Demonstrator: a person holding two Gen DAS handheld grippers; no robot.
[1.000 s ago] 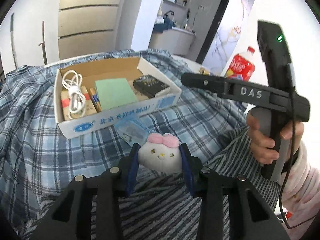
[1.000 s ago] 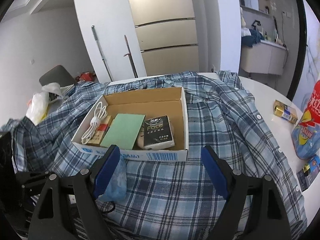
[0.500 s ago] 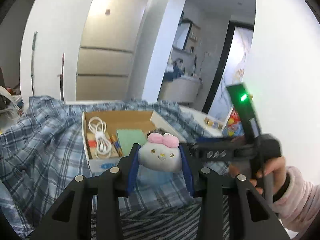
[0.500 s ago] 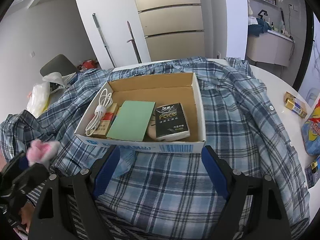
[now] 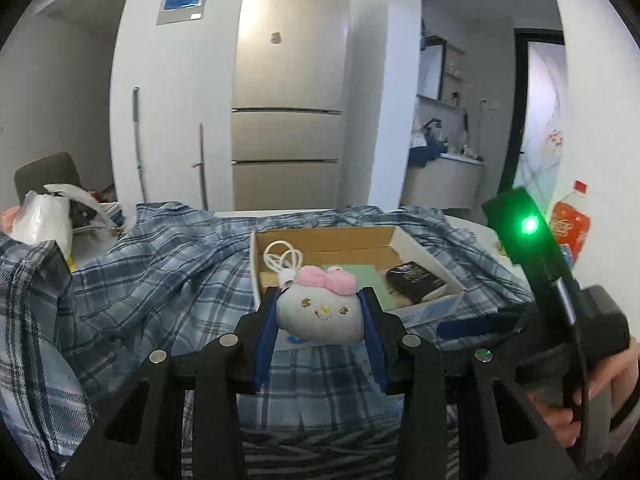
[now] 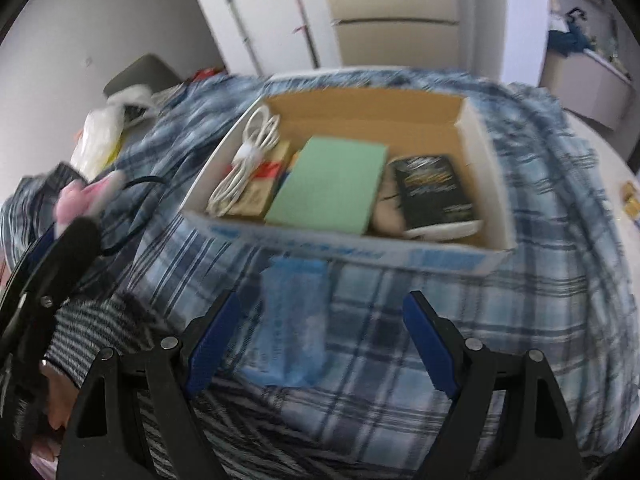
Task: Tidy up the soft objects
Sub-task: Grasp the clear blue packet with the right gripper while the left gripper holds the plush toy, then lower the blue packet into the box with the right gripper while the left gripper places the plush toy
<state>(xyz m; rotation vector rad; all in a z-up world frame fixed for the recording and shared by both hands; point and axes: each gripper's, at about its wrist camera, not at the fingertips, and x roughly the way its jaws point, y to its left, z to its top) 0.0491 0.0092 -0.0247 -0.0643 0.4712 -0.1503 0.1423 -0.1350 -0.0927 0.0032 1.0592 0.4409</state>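
A blurred plaid shirt (image 6: 460, 320) carries a cardboard box (image 6: 476, 140) holding 1 white cable (image 6: 244, 160), while the left gripper (image 5: 320, 316) pinches the plush toy (image 5: 320, 314) aloft and the right gripper (image 6: 320, 332) gapes wide.
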